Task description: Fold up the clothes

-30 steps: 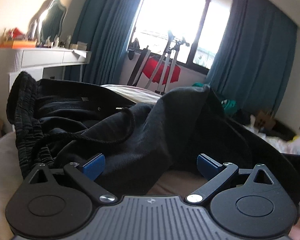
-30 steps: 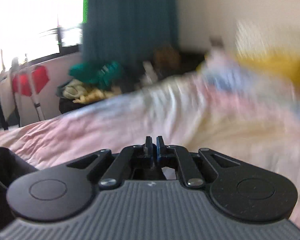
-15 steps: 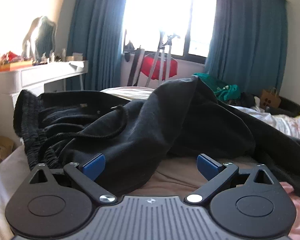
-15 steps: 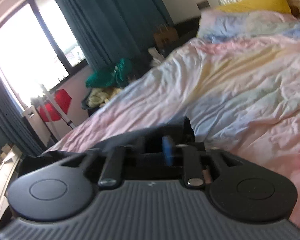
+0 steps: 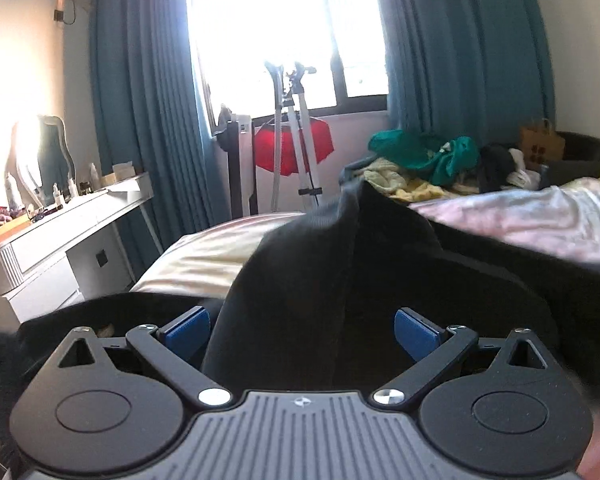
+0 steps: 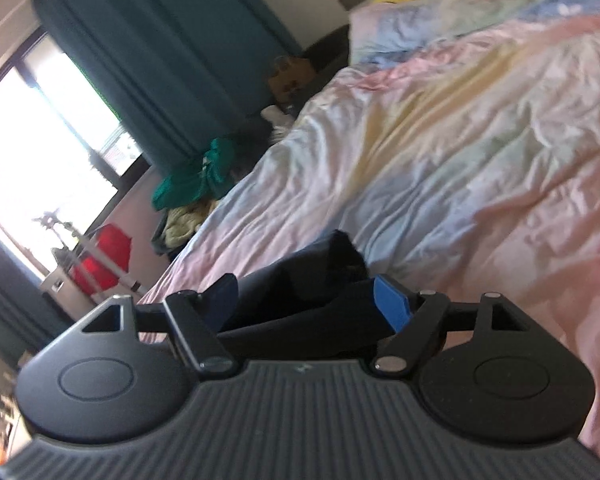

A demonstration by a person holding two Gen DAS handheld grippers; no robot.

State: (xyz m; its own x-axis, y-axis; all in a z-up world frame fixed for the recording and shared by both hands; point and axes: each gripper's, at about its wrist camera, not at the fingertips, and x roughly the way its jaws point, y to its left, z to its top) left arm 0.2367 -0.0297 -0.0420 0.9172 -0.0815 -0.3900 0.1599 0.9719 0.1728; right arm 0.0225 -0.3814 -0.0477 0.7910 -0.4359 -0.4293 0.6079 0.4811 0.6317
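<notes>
Garment: we found the black garment (image 5: 320, 280) heaped on the bed (image 5: 204, 256), at the end nearer the window (image 5: 268, 32).
Left gripper (image 5: 302, 330): jaws apart; a raised fold stood between them, pads not pressing.
Right gripper (image 6: 306, 306): jaws had just been opening; cloth lay between them, unclamped.
Key relation: we judged the garment's length ran from the left gripper toward the right.

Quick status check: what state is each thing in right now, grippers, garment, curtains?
left gripper: open, black garment bunched between the pads, not pinched.
right gripper: jaws just opened wide, dark cloth lying between them.
black garment: crumpled, unfolded.
curtains: drawn apart.
bedsheet: wrinkled.
</notes>
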